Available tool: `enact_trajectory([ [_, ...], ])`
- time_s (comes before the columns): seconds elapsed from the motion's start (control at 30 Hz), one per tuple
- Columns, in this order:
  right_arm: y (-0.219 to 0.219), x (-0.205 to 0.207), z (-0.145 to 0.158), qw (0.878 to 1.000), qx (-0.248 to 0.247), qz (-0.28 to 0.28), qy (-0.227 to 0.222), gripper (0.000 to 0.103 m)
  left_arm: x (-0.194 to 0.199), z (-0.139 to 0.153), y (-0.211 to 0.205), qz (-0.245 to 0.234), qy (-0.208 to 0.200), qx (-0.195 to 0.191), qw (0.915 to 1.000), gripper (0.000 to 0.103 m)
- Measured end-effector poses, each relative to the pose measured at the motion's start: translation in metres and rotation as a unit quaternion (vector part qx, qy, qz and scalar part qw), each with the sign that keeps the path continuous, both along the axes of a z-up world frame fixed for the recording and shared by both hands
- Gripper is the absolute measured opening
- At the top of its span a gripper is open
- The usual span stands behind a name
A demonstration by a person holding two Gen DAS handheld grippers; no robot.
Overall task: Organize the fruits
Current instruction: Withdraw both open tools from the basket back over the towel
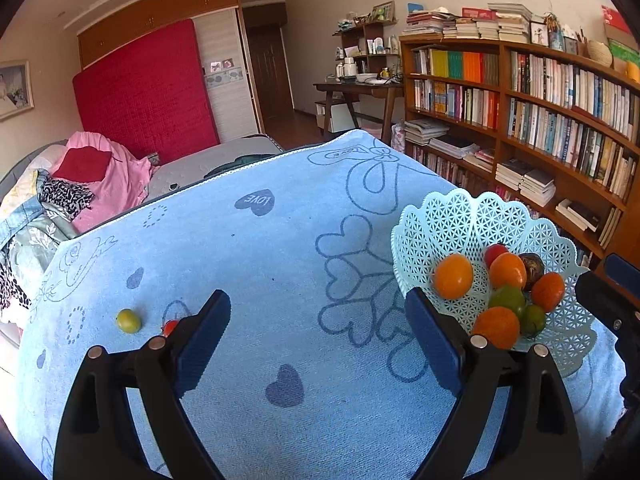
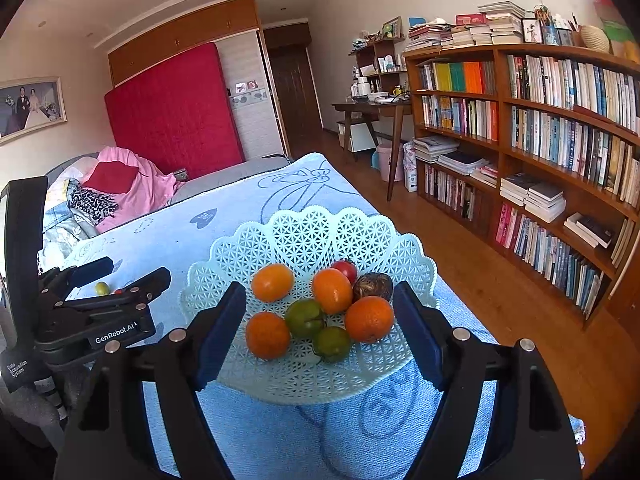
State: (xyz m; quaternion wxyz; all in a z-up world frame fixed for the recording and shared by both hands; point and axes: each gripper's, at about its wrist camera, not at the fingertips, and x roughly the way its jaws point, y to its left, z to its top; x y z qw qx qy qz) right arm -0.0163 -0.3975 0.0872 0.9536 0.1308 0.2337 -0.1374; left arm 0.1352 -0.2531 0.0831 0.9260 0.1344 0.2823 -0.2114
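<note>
Well, left to right: yellow-green fruit (image 1: 128,321) and small red fruit (image 1: 170,326) loose on blue towel (image 1: 280,264), just beside left gripper (image 1: 318,340), jaws apart, nothing between. Further right, white lattice basket (image 2: 308,232) holding oranges, green fruits, red one, dark one. Right gripper (image 2: 320,328) over basket's near side, jaws apart, gripping nothing.

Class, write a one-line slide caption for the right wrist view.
Open right claw hovers over a lattice basket of oranges, green fruits and a tomato on a blue cloth.
</note>
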Motion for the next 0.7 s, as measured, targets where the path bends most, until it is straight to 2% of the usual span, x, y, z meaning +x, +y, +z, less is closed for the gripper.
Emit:
enact_trajectory([
  [0.7, 0.059, 0.039, 0.015, 0.997, -0.013, 0.070, -0.002, 0.078, 0.036, 0.000, 0.080, 0.080, 0.009, -0.005, 0.9968, 0.088],
])
